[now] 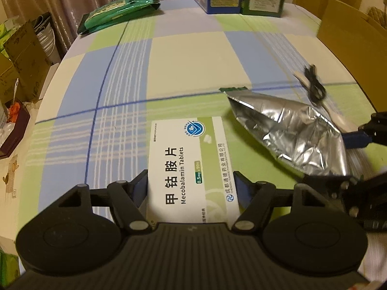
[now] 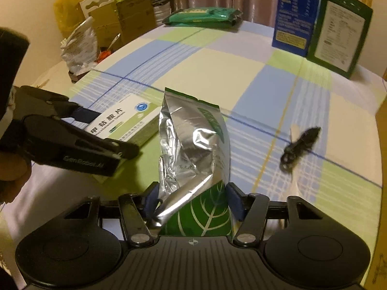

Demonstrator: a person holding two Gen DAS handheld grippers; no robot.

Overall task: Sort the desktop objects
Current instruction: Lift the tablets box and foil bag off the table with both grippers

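Observation:
A white and green medicine box (image 1: pixel 191 159) lies flat on the checked tablecloth (image 1: pixel 193 55). My left gripper (image 1: pixel 191 181) is shut on the near end of the box, with a pad against each long side. In the right wrist view that box (image 2: pixel 125 120) sits between the left gripper's fingers (image 2: pixel 121 148). A crumpled silver foil bag with a green leaf print (image 2: pixel 193 149) is pinched at its near end by my right gripper (image 2: pixel 192 200). From the left wrist view the bag (image 1: pixel 290 130) lies just right of the box. A small black item (image 2: pixel 300 145) on a pale stick is blurred, right of the bag.
A green packet (image 1: pixel 118 12) lies at the far left of the table. A blue carton (image 2: pixel 297 14) and a green carton (image 2: pixel 338 31) stand at the far edge. Cardboard boxes (image 1: pixel 24 55) and clutter sit off the left side, and a cardboard box (image 1: pixel 350 31) on the right.

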